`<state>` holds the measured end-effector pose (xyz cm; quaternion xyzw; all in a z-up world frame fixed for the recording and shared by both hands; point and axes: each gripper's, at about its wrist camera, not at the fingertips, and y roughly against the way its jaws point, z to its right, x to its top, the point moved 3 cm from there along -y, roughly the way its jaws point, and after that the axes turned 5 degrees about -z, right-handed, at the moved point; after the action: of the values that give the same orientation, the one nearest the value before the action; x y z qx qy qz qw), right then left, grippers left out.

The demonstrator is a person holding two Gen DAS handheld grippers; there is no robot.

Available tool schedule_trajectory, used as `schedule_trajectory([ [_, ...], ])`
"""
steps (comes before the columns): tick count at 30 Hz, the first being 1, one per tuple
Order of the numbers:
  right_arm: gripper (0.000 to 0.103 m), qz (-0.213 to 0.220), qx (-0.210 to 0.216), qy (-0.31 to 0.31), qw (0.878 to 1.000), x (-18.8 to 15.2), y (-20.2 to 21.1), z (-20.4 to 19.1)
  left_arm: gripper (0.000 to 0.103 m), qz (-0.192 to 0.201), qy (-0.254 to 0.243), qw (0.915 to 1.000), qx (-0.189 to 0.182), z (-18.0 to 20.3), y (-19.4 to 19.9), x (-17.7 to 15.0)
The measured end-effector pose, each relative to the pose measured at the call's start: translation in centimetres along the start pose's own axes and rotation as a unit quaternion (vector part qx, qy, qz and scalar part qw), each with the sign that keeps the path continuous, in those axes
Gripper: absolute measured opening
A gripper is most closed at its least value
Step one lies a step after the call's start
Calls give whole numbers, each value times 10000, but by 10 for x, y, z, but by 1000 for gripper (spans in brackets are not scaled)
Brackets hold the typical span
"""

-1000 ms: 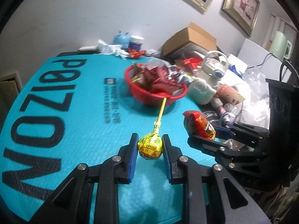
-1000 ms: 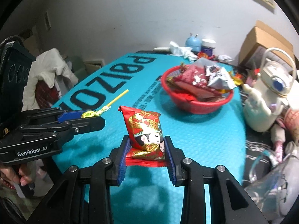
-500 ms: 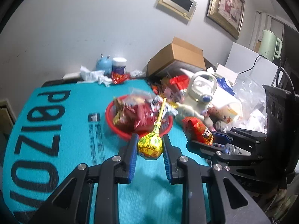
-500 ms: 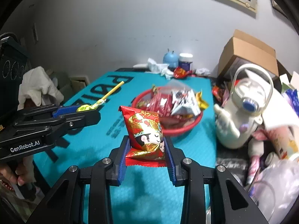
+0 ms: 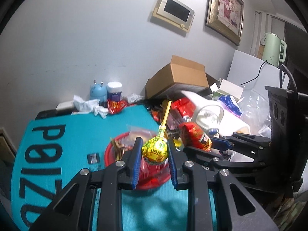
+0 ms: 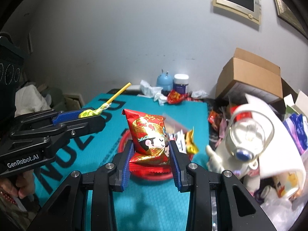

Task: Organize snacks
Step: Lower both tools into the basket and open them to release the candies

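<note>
My left gripper (image 5: 154,152) is shut on a lollipop (image 5: 155,150) with a yellow-green wrapper, its yellow stick pointing up and away. Behind it sits the red basket (image 5: 109,152), full of snack packets. My right gripper (image 6: 151,150) is shut on a red and gold snack packet (image 6: 149,132) printed with a cartoon face, held above the red basket (image 6: 123,140). In the left wrist view the right gripper (image 5: 211,145) comes in from the right with the red packet (image 5: 195,135). In the right wrist view the left gripper (image 6: 92,116) comes in from the left with the lollipop (image 6: 90,113).
The teal mat (image 5: 57,154) with black letters covers the table. An open cardboard box (image 6: 250,77) stands at the back right. A white toy with a clear dome (image 6: 248,140) and plastic bags crowd the right. A blue bottle (image 6: 164,80), a jar and crumpled tissues line the far edge.
Both grippers have risen and moved forward toward the red basket, each keeping its snack. The basket now lies right behind the fingertips in both views.
</note>
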<state>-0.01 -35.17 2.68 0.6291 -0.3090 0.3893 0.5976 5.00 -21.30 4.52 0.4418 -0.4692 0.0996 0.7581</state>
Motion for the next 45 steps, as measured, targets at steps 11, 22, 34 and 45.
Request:
schedule_trajectory([
  [11,35,97,-262,-138,9995,28,-23,17,25,-84,-68,9999,52,-14,-38,27],
  [22,35,-150,-506,-408,9978,20,-59,38,25,-706,72,9974,120,-32,-108,19],
  [34,35,-324,-383,-444,9978,15,-78,43,25,-1342,223,9907,-3,-46,-143,2],
  [45,35,-428,-270,-184,9985,21,-87,27,50,-1212,210,9921,257,-58,-124,-2],
])
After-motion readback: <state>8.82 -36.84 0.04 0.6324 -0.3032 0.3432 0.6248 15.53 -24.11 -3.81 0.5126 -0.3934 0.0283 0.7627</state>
